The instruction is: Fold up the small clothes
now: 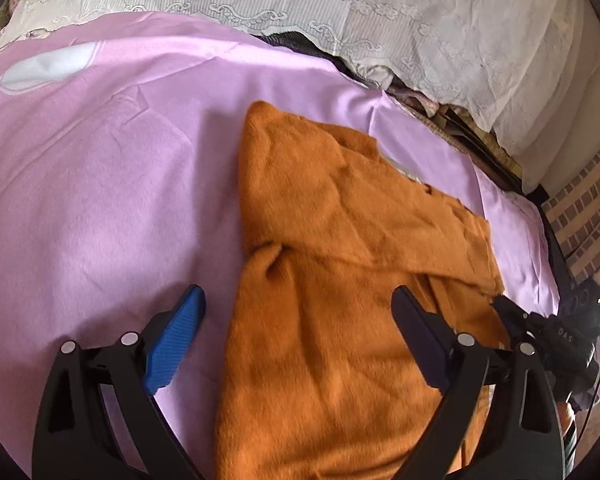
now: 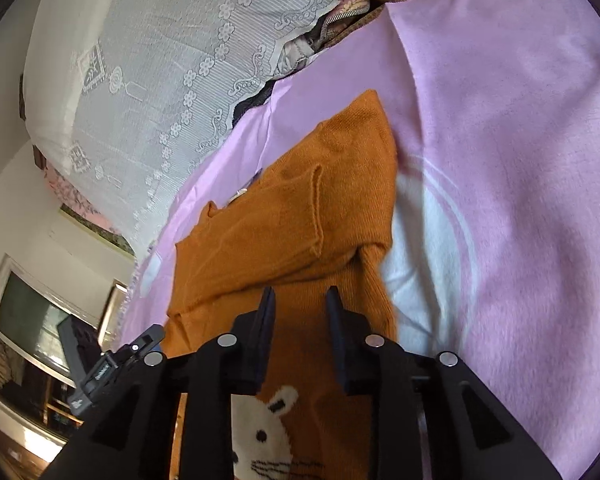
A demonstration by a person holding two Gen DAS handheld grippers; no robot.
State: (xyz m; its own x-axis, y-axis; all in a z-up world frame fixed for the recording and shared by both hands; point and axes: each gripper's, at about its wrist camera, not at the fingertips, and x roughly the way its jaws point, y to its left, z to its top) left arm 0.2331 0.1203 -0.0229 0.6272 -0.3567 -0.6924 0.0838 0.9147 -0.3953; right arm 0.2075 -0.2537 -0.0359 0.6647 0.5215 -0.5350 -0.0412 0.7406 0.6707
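Lying beneath both tongs, orange sweater [image 1: 340, 280]; left tongs [image 1: 298, 300] spread wide, right tongs [image 2: 300, 300] narrowly parted, empty.

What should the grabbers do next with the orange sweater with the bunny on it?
Probably the left gripper should come down and pinch the orange sweater by its near edge. Its jaws stand wide open above the knit, holding nothing. One sleeve already lies folded across the body on the pink blanket. The right gripper also hangs over the sweater, jaws apart.
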